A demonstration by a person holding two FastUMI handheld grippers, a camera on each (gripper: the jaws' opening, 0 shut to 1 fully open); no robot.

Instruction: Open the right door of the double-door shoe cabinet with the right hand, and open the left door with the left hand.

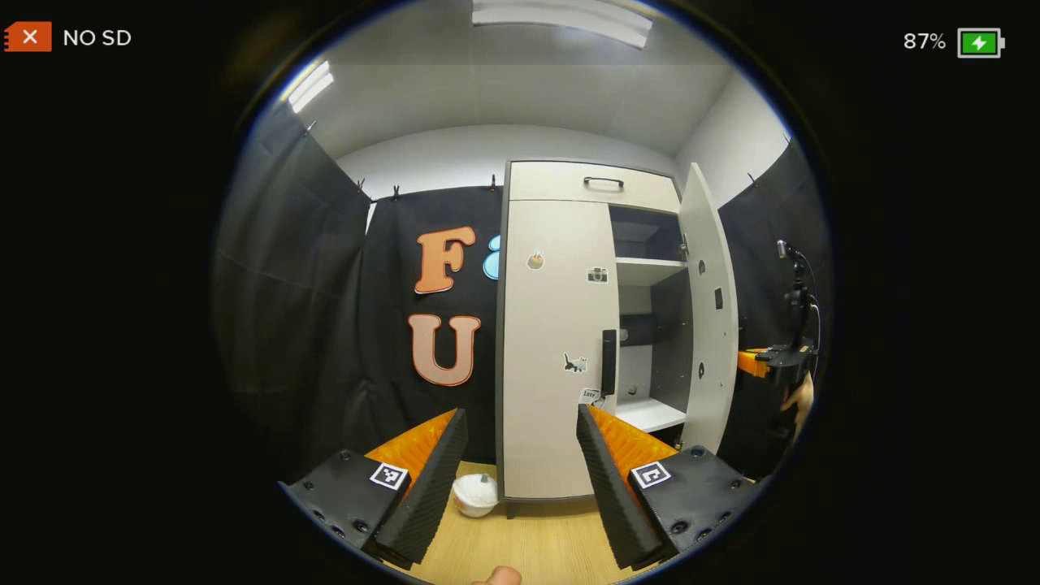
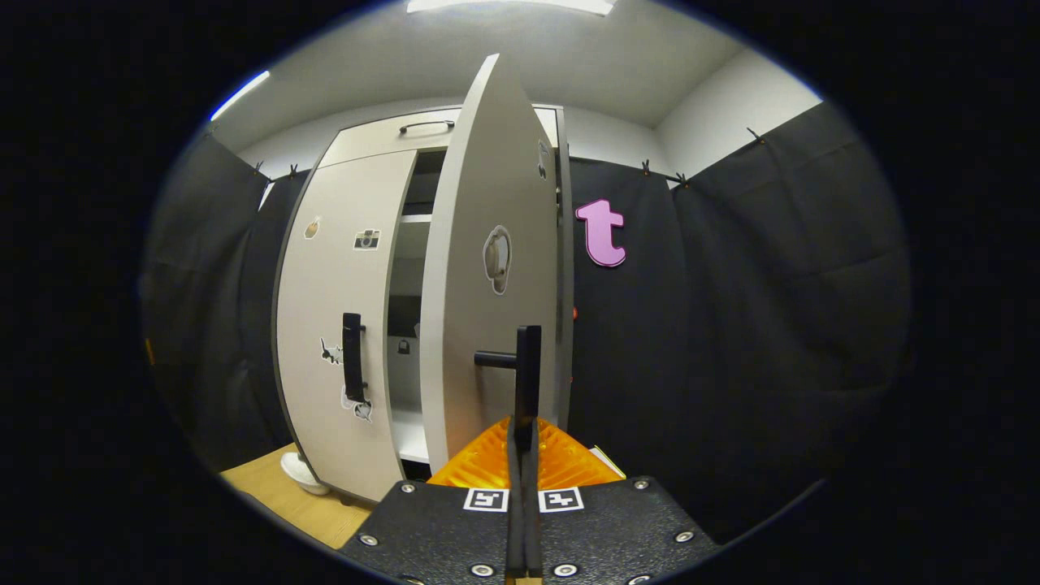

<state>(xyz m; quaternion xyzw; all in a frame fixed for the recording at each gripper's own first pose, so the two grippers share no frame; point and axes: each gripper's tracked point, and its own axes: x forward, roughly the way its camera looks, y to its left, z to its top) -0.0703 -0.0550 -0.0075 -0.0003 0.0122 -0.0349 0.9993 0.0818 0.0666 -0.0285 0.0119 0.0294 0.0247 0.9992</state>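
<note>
Wood floor (image 1: 520, 544), cabinet (image 1: 561, 187) at 12: right door (image 2: 487, 284) ajar, right gripper (image 2: 522, 443) clamped on its handle (image 2: 526, 374); left door (image 1: 556, 349) closed, left gripper (image 1: 520, 455) fingers spread.

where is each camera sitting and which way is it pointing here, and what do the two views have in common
Left gripper view: rides the left gripper, back from the shoe cabinet, facing its front; own two fingers spread open at the bottom, a fingertip at the bottom edge; the right gripper at the far right.
Right gripper view: rides the right gripper, close to the open right door, looking along its outer face; own fingers closed on the right door handle.
Shared: the cabinet, the closed left door with its handle, the open right door, a white bowl on the floor.
</note>
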